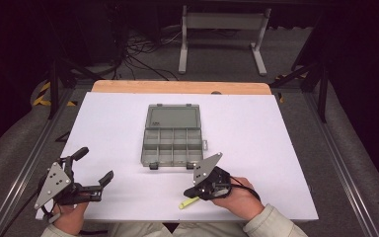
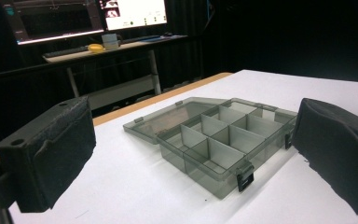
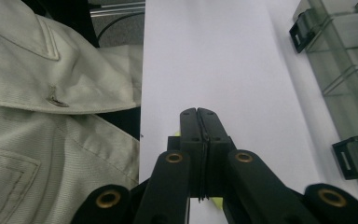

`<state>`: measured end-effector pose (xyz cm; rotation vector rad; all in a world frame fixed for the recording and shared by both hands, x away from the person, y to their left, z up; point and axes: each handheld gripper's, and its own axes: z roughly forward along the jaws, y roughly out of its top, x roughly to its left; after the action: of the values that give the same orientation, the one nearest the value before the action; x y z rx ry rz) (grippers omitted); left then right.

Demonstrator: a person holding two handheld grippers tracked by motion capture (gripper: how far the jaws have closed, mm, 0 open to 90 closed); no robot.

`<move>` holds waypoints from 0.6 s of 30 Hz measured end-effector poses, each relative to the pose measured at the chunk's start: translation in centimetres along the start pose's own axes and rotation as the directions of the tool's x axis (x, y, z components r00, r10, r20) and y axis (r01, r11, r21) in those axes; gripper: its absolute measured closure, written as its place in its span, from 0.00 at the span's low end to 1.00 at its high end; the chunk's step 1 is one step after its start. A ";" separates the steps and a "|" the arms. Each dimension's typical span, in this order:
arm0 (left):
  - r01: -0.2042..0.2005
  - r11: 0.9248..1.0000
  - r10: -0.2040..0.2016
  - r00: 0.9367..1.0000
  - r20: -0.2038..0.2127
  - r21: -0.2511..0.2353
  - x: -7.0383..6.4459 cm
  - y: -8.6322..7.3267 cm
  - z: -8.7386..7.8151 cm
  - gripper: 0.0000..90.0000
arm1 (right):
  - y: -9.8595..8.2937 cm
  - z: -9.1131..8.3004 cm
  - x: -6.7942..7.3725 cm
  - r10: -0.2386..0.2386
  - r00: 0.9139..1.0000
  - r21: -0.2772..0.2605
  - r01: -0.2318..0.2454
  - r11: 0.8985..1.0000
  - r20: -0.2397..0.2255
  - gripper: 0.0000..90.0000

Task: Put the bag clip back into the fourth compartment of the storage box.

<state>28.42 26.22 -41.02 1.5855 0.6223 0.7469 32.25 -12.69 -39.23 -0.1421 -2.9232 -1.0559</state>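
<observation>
My right gripper lies near the front edge of the white table, pointing left toward my own body, and its jaws are pressed together. In the right gripper view a sliver of yellow-green shows beside and beneath the closed pads, and from the high view a small yellow-green stick-like piece pokes out to the near left of the gripper. It looks pinched at one end, but I cannot tell how much of it lies between the pads.

I judge it light and thin, probably stiff plastic. With so narrow a hold it could pivot or slip out if I swing fast, so I would rather have it gripped nearer its middle and carry it slowly and level.

My left gripper hovers at the near left of the table with its jaws spread wide and nothing between them, looking across at the smoky translucent plastic compartment box. That box sits in the middle of the table, well apart from both grippers, its lid folded flat open on the far side. Its divided cells look bare. Two dark latches hang at its near edge. The box seems light and rigid, and it might slide on the smooth surface if bumped.
</observation>
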 end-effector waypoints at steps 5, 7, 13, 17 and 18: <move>0.001 1.000 -0.001 1.000 0.002 0.003 0.0 0.0 0.0 0.00 | -0.4 1.1 0.2 0.005 1.000 0.028 -0.005 1.000 -0.011 1.00; 0.001 1.000 -0.001 1.000 0.001 0.004 0.0 0.0 0.0 0.00 | -0.5 1.4 0.2 0.006 1.000 0.038 -0.006 0.999 -0.013 1.00; 0.000 1.000 0.000 1.000 0.001 0.004 0.0 0.0 0.1 0.00 | -0.9 2.4 0.3 0.007 1.000 0.063 -0.005 0.998 -0.029 1.00; 0.002 1.000 -0.002 1.000 0.000 0.003 0.0 0.0 0.0 0.00 | -1.1 3.1 0.3 0.007 0.999 0.083 -0.004 0.997 -0.040 1.00; 0.002 1.000 -0.002 1.000 0.000 0.003 0.0 0.0 0.0 0.00 | -1.1 3.1 0.3 0.007 0.999 0.083 -0.004 0.997 -0.040 1.00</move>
<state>28.46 26.22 -41.06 1.5874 0.6253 0.7446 31.82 -11.52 -42.27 -0.1248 -2.9223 -0.9241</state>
